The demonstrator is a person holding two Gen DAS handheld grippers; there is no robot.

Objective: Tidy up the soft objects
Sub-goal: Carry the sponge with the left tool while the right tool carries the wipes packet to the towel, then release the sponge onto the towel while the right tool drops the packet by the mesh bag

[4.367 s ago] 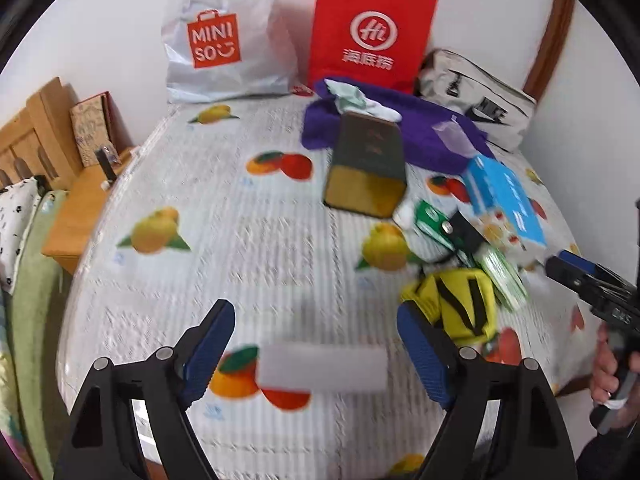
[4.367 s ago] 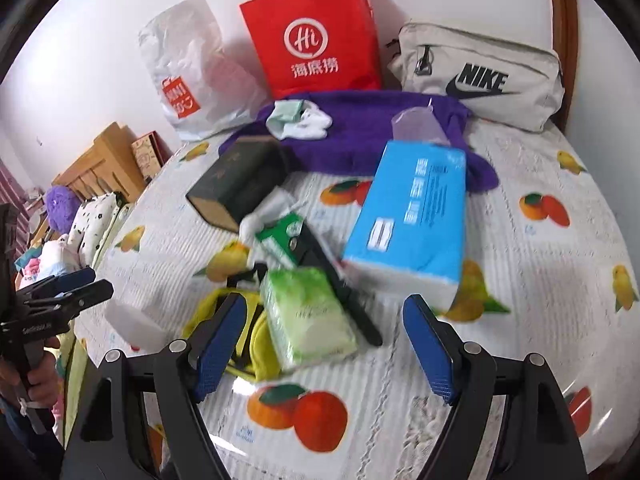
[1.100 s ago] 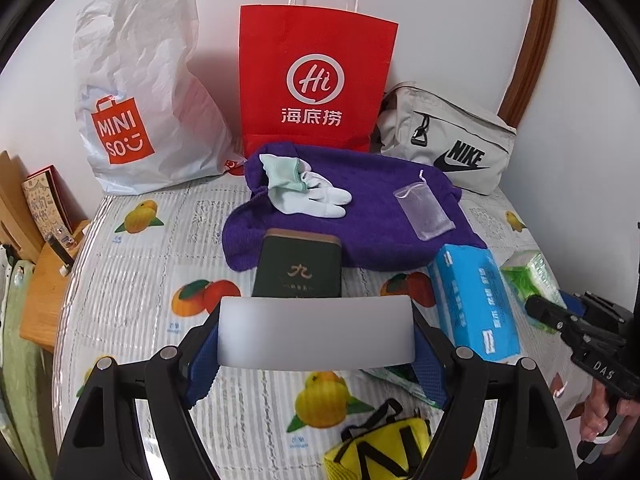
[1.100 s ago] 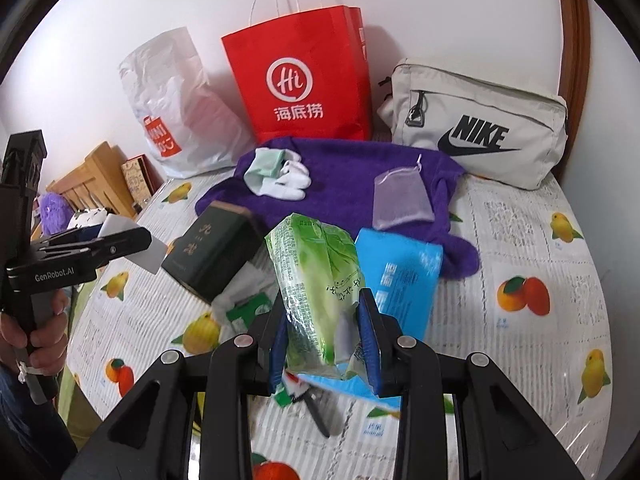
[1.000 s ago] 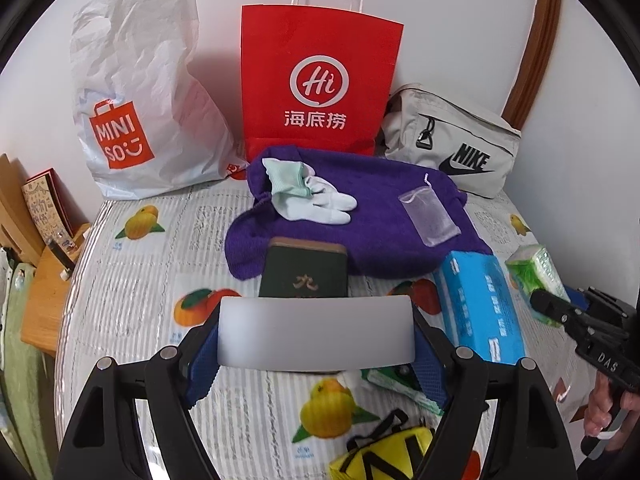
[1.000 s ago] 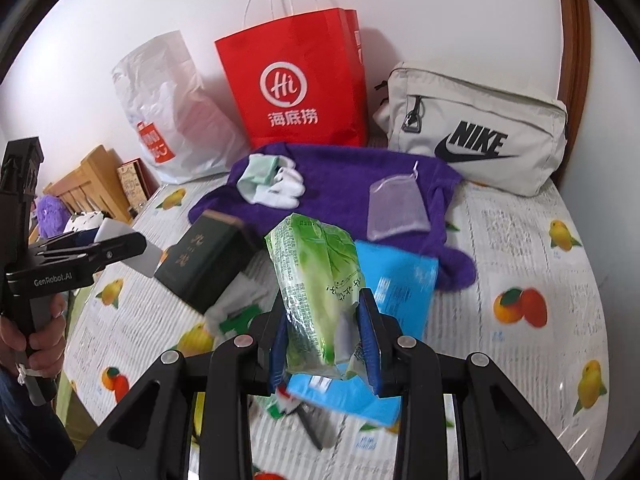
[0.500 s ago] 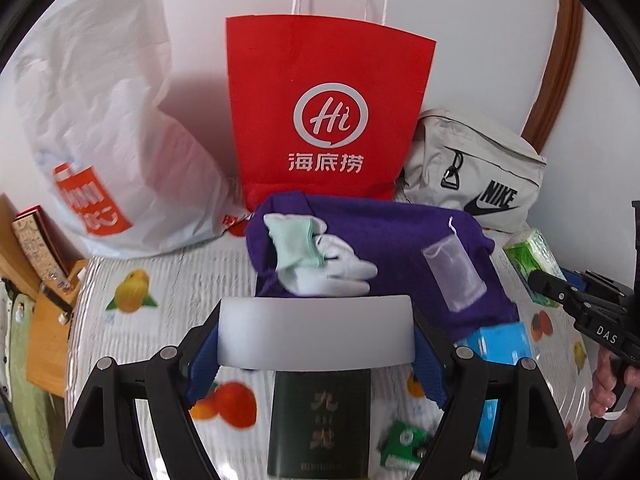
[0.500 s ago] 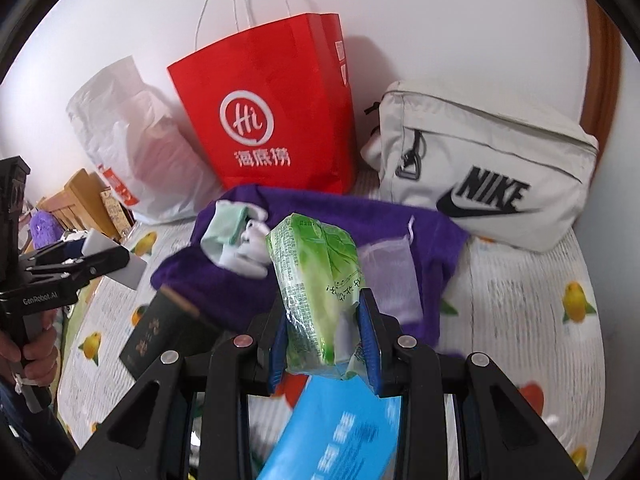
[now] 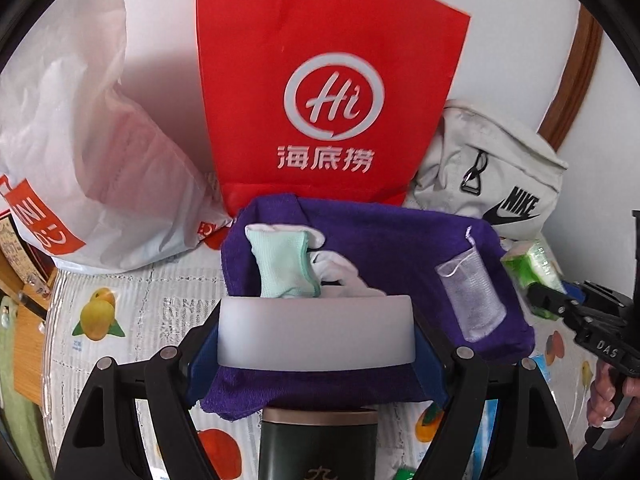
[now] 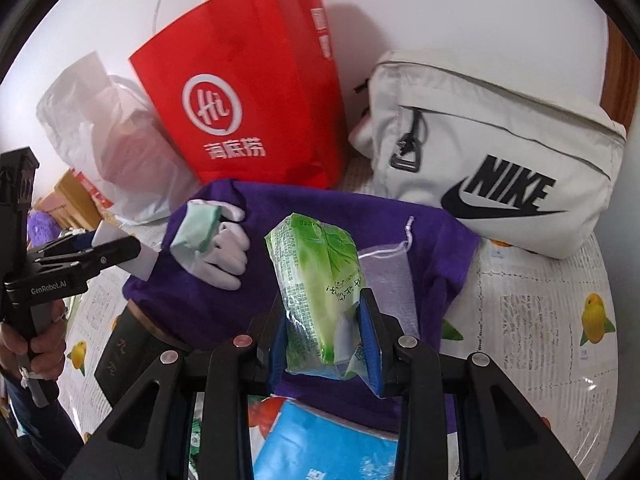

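Left gripper (image 9: 315,334) clamping white foam block (image 9: 315,332) between 2 fingers, hovering over purple towel (image 9: 380,240). Right gripper (image 10: 325,342) squeezing green tissue pack (image 10: 318,280), holding it above same towel, before red bag (image 10: 248,112) and grey Nike bag (image 10: 492,152).

- Left gripper (image 9: 316,332): blue-padded fingers (image 9: 202,354) spread wide and closed against the two ends of a white block (image 9: 316,330), held level
- Left hand (image 10: 38,340): wrapped round the gripper's black handle, low at the left of the right wrist view
- Right gripper (image 10: 326,336): fingers drawn close, pinching a green packet (image 10: 320,280) that stands upright between the pads
- Right hand (image 9: 612,400): fingers curled on its handle
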